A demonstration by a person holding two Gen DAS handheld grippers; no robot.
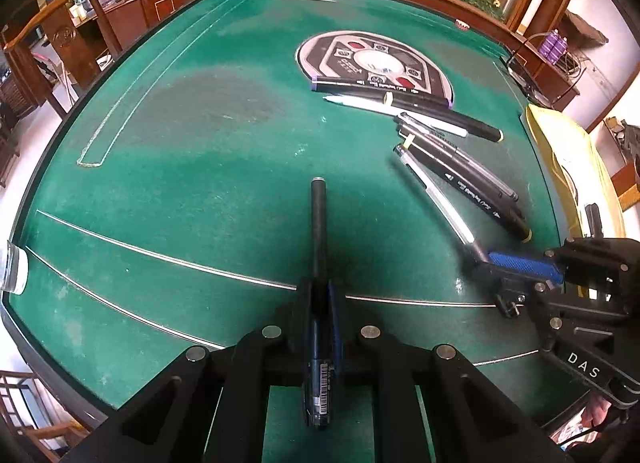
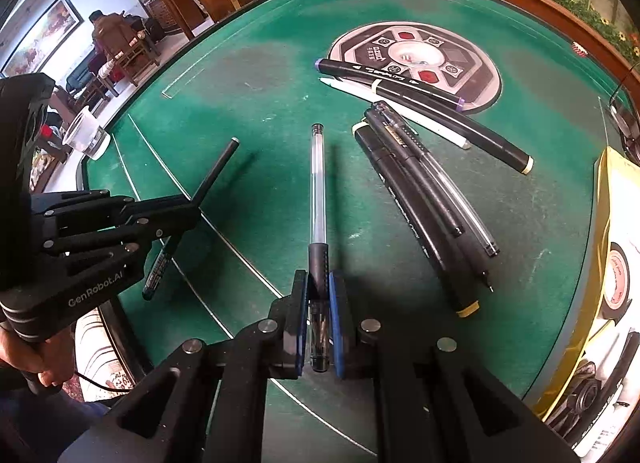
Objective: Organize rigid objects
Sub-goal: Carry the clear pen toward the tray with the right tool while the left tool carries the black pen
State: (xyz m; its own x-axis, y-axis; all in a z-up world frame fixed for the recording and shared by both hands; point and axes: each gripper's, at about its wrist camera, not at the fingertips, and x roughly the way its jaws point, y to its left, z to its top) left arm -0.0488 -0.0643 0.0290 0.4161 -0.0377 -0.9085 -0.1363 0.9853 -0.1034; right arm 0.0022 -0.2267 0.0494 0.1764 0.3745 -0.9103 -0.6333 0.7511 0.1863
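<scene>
While pens lie clustered on green felt table (image 1: 180, 135) near round centre panel (image 1: 376, 61), left gripper (image 1: 320, 303) clamped on dark pen (image 1: 319, 223) raised off the felt, right gripper (image 2: 319, 299) pinching clear pen (image 2: 318, 183) by its black grip.

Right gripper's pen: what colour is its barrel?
Clear, see-through barrel with a black grip section; shows best in the right wrist view.

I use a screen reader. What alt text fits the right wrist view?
The right gripper clamps a clear pen above a green table. At left, the left gripper holds a black pen; more pens lie to the right.
</scene>
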